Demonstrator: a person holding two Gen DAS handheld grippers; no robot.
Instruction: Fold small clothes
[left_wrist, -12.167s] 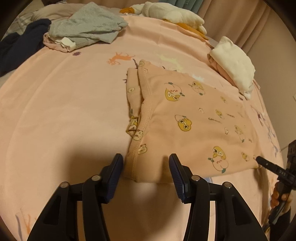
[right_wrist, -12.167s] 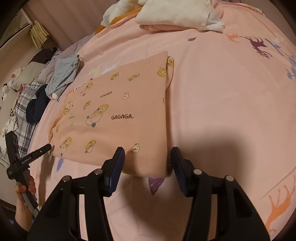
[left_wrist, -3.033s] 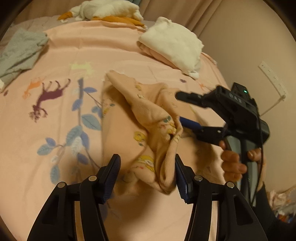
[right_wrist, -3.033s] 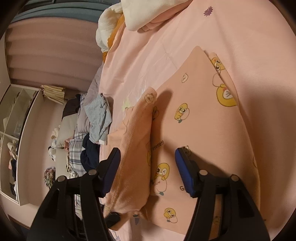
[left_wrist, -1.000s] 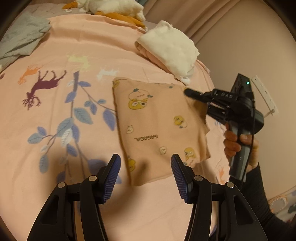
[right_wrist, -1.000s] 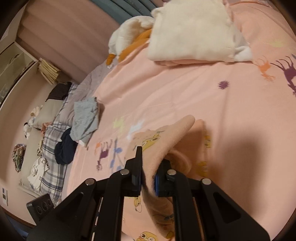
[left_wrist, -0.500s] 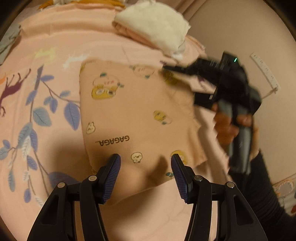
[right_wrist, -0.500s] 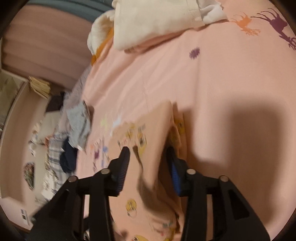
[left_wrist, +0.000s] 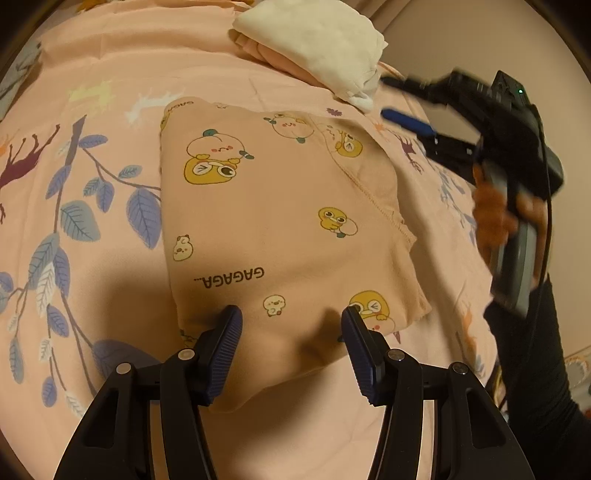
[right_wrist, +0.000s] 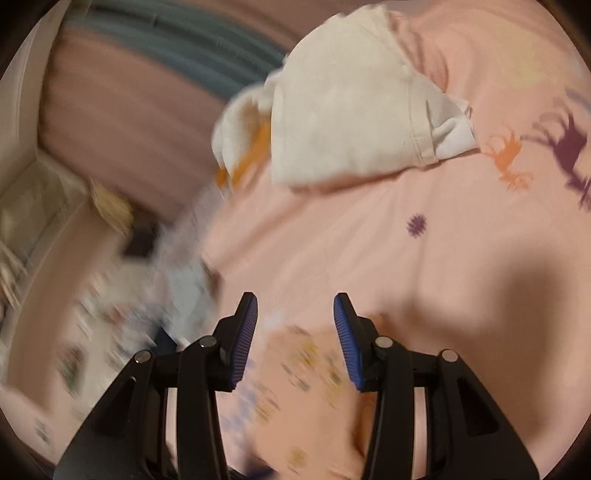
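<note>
A peach garment (left_wrist: 280, 206) printed with yellow ducks and the word GAGAGA lies folded flat in a rough rectangle on the bed. My left gripper (left_wrist: 291, 321) is open, its two fingers standing over the garment's near edge with the cloth below and between them. My right gripper (left_wrist: 388, 96), held by a hand, hovers open beyond the garment's far right corner and grips nothing. In the blurred right wrist view, the right gripper (right_wrist: 295, 317) has its jaws apart above the garment (right_wrist: 306, 387), clear of the cloth.
A folded white and pink stack (left_wrist: 314, 40) sits behind the garment, and shows again as the white stack (right_wrist: 351, 110). The pink bed sheet (left_wrist: 74, 221) has leaf and deer prints. A grey garment (left_wrist: 22, 70) lies far left. A wall borders the bed's right side.
The right gripper, shut on a raised fold a second ago, has opened and drawn away; the garment now lies flat. My left gripper has moved in low over its near edge.
</note>
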